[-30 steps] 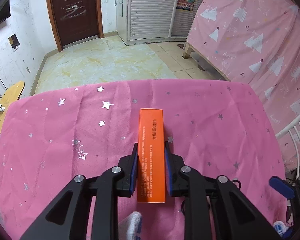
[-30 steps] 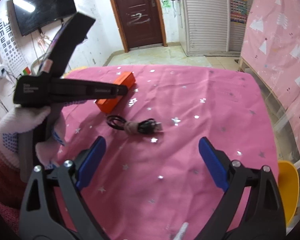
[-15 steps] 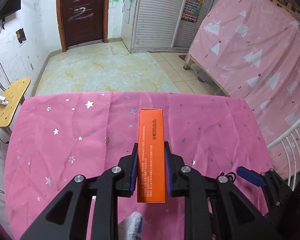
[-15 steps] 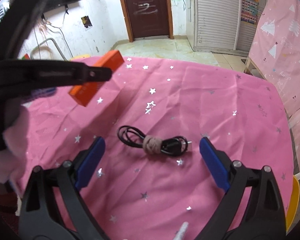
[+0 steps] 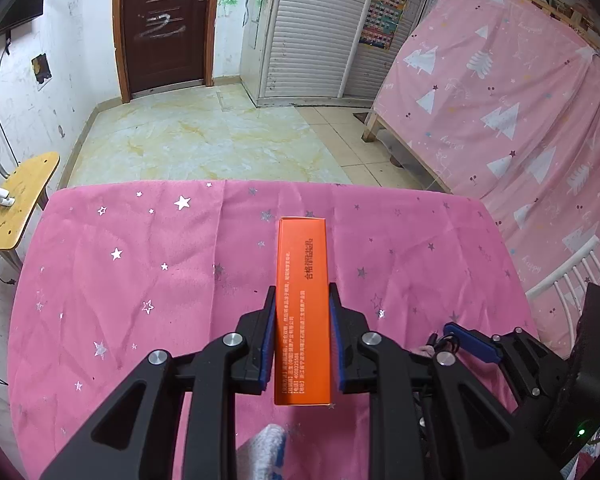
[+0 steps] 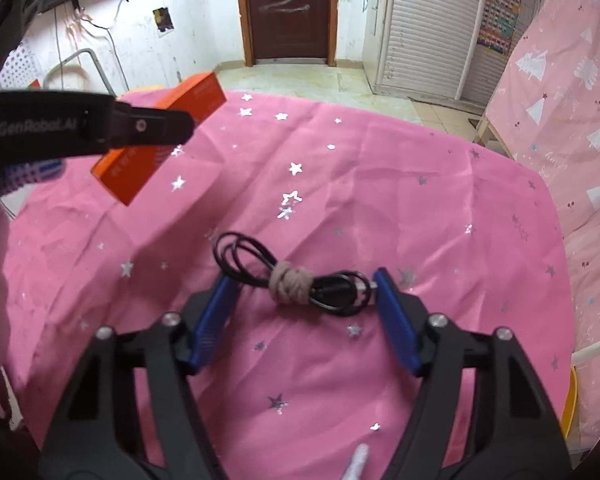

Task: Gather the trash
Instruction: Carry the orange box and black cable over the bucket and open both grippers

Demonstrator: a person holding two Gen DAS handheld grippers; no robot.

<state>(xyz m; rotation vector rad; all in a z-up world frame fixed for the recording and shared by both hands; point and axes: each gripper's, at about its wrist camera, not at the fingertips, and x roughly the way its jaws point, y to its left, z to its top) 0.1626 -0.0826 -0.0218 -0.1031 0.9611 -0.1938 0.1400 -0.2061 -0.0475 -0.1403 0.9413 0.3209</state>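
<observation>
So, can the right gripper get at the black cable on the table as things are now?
Probably yes. The right gripper has been closing, and the coiled black cable lies between its fingers on the pink cloth. The left gripper, holding the orange box, is off to the side.

A cable (image 6: pixel 296 280) lies on the table (image 6: pixel 440 208) (box (image 6: pixel 160 160) raised to its left).

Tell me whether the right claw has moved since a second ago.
Yes. The right claw has closed in on the coiled black cable lying on the pink cloth; its jaws have just been closing around it.
</observation>
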